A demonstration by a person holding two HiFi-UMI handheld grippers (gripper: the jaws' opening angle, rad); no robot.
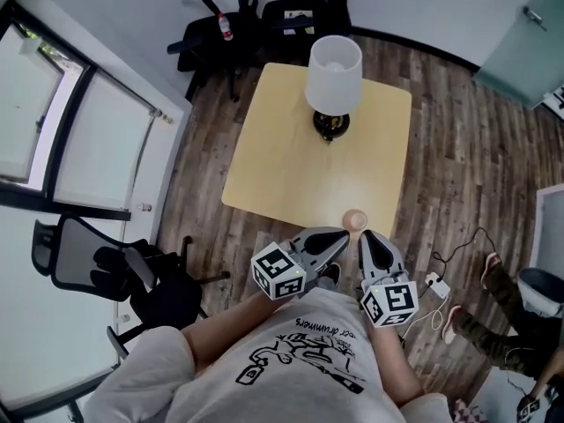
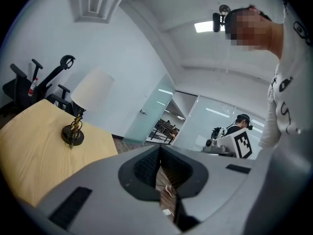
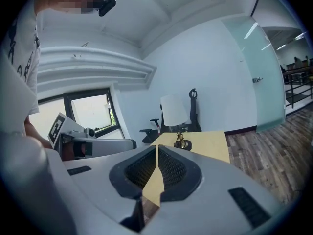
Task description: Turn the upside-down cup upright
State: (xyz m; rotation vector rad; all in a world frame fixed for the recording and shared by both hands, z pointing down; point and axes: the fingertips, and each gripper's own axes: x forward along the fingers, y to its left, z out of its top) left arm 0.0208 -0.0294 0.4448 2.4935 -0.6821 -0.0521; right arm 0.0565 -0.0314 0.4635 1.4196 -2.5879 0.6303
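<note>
Small cup point(image 1: 354, 219), upright or upside-down unclear from above

The table point(image 1: 291, 166) is pale yellow, the lampshade point(image 1: 334, 73) white, the cup point(image 1: 355, 219) peach, the plank floor point(image 1: 458, 174) grey-brown.

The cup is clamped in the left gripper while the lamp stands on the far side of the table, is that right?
Not quite. The cup is not in the left gripper: the head view shows it sitting free by the near edge of the table, and the left gripper view shows those jaws shut on nothing. The lamp does stand on the far side.
</note>
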